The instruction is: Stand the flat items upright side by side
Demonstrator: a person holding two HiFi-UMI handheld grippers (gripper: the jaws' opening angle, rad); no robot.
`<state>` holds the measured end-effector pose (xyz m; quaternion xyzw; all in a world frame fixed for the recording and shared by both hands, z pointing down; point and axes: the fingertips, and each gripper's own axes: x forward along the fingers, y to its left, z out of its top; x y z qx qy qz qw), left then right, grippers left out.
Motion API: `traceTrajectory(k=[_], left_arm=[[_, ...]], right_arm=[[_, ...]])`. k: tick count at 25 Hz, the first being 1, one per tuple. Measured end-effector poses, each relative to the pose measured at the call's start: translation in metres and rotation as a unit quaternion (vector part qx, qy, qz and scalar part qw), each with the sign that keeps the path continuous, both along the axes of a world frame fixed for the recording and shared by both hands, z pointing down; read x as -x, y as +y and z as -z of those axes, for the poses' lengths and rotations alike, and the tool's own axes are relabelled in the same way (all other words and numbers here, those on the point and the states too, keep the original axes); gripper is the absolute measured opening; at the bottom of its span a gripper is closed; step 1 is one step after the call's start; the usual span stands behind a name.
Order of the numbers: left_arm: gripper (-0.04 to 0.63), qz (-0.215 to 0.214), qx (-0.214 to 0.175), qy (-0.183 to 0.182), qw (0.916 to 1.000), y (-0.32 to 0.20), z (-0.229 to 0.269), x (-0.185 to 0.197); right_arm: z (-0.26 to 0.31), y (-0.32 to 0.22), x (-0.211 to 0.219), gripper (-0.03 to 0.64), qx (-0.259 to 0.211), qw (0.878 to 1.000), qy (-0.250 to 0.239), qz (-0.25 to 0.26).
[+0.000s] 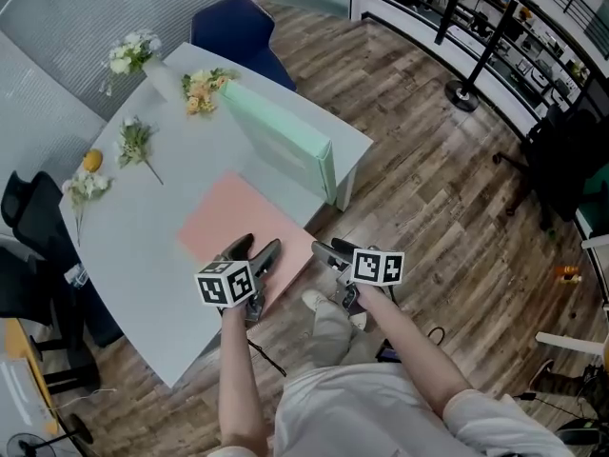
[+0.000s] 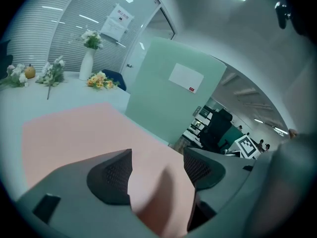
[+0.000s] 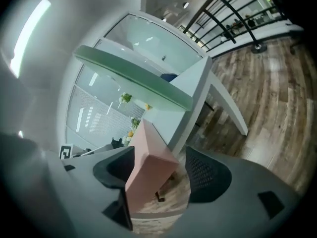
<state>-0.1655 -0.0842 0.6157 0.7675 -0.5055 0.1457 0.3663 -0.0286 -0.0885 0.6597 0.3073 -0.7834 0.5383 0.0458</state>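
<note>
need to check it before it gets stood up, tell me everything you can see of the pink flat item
The pink flat item is a thin, plain salmon slab with square corners, matte like card. It lies flat on the white table, and its near corner seems to overhang the edge. A strip of table separates it from the upright green item. The left tool is open over it, and the right tool is open around its corner.

lying box [image 1: 243,227] on table [image 1: 143,265], near edge | standing box [image 1: 285,146] behind it | flowers [image 1: 133,143] far-left
</note>
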Motion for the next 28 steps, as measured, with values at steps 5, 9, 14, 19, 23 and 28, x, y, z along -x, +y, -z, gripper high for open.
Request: traceTrajectory(k=[5, 9, 14, 19, 23, 28], left_arm=[[0.33, 0.002, -0.003, -0.006, 1.0, 0.01, -0.004, 0.002], [0.329, 0.003, -0.008, -0.005, 1.0, 0.011, -0.004, 0.004], [0.33, 0.002, -0.002, -0.011, 0.9999, 0.016, -0.007, 0.006], [0.33, -0.01, 0.003, -0.021, 0.9997, 0.016, -0.012, -0.006], [0.33, -0.011, 0.004, -0.027, 0.9996, 0.016, -0.014, -0.006], [0.328, -0.012, 0.004, -0.029, 0.9995, 0.016, -0.014, -0.008]], right_arm=[[-0.017, 0.001, 0.013, 0.33, 0.037, 0.998, -0.038, -0.017], [-0.022, -0.002, 0.021, 0.337, 0.056, 0.996, -0.068, -0.031], [-0.022, -0.001, 0.037, 0.337, 0.073, 0.992, -0.097, -0.027], [-0.029, -0.005, 0.037, 0.348, 0.085, 0.988, -0.124, -0.033], [-0.029, -0.008, 0.041, 0.357, 0.087, 0.985, -0.144, -0.029], [-0.03, -0.002, 0.05, 0.349, 0.122, 0.973, -0.195, -0.01]])
